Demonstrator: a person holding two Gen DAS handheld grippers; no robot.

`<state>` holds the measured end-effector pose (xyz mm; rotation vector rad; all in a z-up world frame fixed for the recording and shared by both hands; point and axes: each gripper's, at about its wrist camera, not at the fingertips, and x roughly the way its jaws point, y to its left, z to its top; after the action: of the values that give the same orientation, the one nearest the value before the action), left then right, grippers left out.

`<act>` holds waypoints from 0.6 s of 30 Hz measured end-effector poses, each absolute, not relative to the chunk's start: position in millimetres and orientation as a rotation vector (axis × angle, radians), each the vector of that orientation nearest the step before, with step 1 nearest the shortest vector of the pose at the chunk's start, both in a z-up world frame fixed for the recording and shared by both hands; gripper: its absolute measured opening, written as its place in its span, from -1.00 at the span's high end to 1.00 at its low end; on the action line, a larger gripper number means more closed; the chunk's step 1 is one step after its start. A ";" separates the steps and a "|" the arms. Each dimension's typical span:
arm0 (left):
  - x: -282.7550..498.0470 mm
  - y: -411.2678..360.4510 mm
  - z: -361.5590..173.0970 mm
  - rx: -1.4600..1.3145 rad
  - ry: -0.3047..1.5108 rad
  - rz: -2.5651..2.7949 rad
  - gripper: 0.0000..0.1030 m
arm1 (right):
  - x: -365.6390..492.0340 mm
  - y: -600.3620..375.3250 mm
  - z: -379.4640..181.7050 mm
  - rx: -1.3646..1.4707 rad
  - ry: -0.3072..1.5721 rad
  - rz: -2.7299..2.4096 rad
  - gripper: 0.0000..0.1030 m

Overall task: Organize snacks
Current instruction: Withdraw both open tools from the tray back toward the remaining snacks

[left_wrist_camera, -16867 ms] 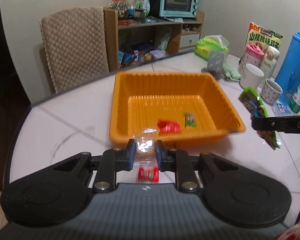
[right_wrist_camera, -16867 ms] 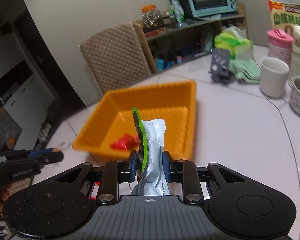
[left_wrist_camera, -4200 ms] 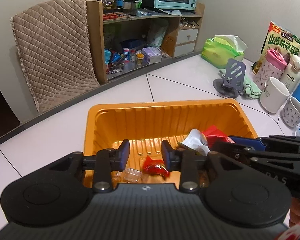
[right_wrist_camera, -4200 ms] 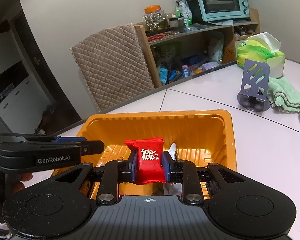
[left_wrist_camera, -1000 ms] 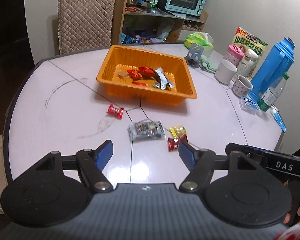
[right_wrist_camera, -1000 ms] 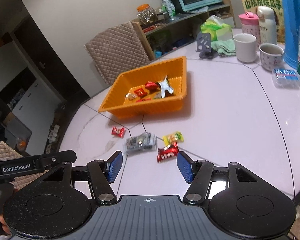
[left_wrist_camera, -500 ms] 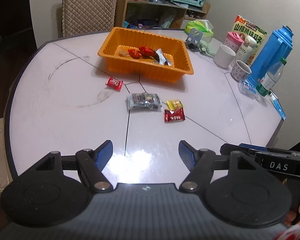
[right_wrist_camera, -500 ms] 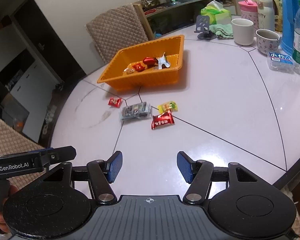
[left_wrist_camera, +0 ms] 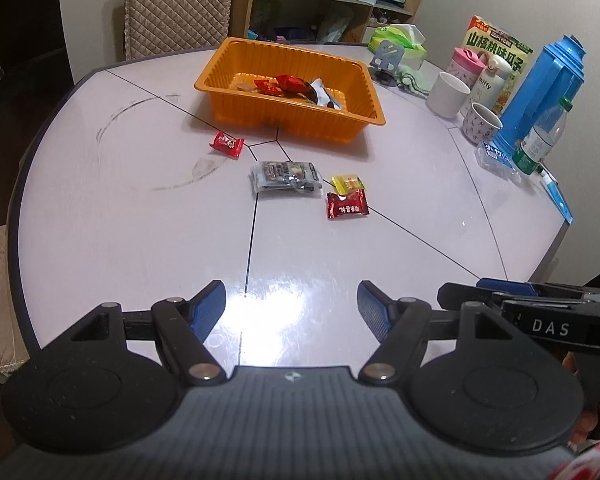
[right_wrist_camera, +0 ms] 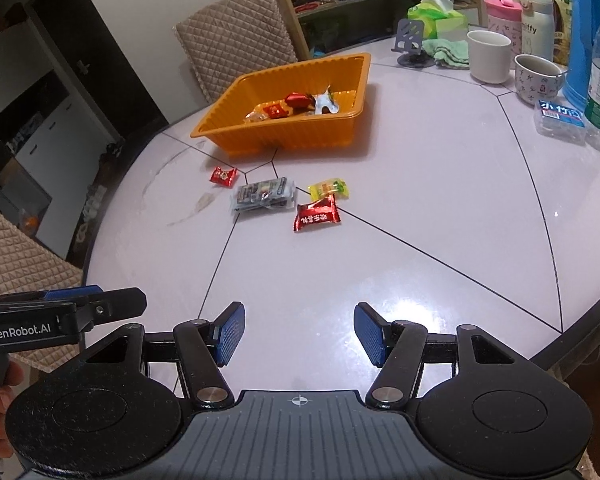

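Both tongs apart and empty, hanging back over the near table edge.

Left wrist view: left gripper gapes, nothing between its pads; orange tray at twelve o'clock already holds wrappers, and the silver packet and dark red candy wait short of it, likely next.
Right wrist view: right gripper likewise spread; small red candy at eleven o'clock, yellow candy at twelve, on a glossy white table, shelf and quilted chair behind.

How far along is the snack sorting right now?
Partly done. Several snacks already lie in the orange tray. Both the left gripper and the right gripper are open and empty. Four are left on the table: small red candy, clear packet, yellow candy, red packet.
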<state>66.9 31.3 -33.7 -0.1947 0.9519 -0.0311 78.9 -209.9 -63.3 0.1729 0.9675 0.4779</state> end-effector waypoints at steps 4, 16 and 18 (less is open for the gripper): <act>69.1 30.5 -35.9 -0.185 0.956 -0.036 -0.35 | 81.1 -207.0 -65.4 0.169 0.973 0.484 -0.18; 87.6 35.5 -43.8 -0.161 0.958 -0.054 -0.35 | 94.3 -195.8 -73.6 0.172 0.992 0.483 -0.18; 91.4 37.8 -45.7 -0.159 0.960 -0.059 -0.35 | 98.2 -193.6 -75.3 0.173 0.996 0.482 -0.18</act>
<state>91.4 37.8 -45.7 -0.1594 0.9597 -0.0586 98.2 -193.6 -75.3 0.1729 0.9957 0.4817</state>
